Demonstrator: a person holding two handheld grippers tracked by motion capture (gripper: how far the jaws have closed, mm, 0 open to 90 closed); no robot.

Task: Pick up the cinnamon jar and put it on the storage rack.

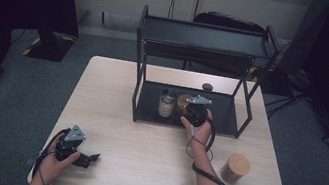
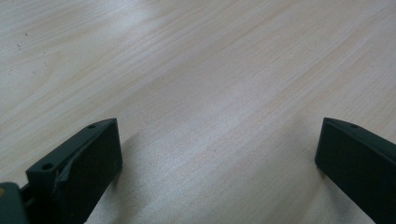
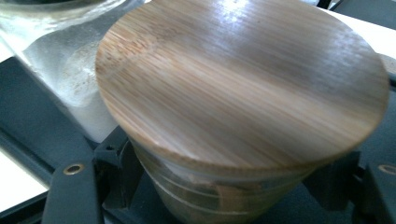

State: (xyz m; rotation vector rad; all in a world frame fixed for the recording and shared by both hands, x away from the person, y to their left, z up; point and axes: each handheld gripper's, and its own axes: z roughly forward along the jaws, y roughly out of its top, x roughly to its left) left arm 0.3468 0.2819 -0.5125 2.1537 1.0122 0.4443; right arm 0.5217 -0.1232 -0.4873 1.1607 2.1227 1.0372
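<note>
Right gripper (image 1: 196, 109) is inside the lower level of the rack (image 1: 147, 39), jaws on either side of a jar (image 3: 243, 107) with a bamboo lid. In the right gripper view the jaws sit against the jar's glass body just under the lid, so it looks clamped on the jar; the contact itself is partly hidden by the lid. The jar stands on the rack's bottom tray, near the middle, tilted a bit toward the camera in the right gripper view. Just beside it on the tray, to its left in the high view, is a glass bottle (image 1: 166, 104) with white powder inside; in the right gripper view the bottle (image 3: 60, 70) looks close to or touching the jar, cannot tell which. The right hand (image 1: 201, 129) reaches in from the front of the rack, cable trailing back along the forearm.

A second jar (image 1: 235, 167) with a bamboo lid stands on the table (image 1: 139, 169) in front of the rack and to its right, well apart from it. A small dark object (image 1: 207, 86) lies on the table at the rack's back edge.

Left gripper (image 1: 83, 158) is far from the rack, near the table's front left corner, held low by the left hand (image 1: 55, 165). Its jaws are spread wide, nothing between them but bare table (image 2: 210, 93).
</note>
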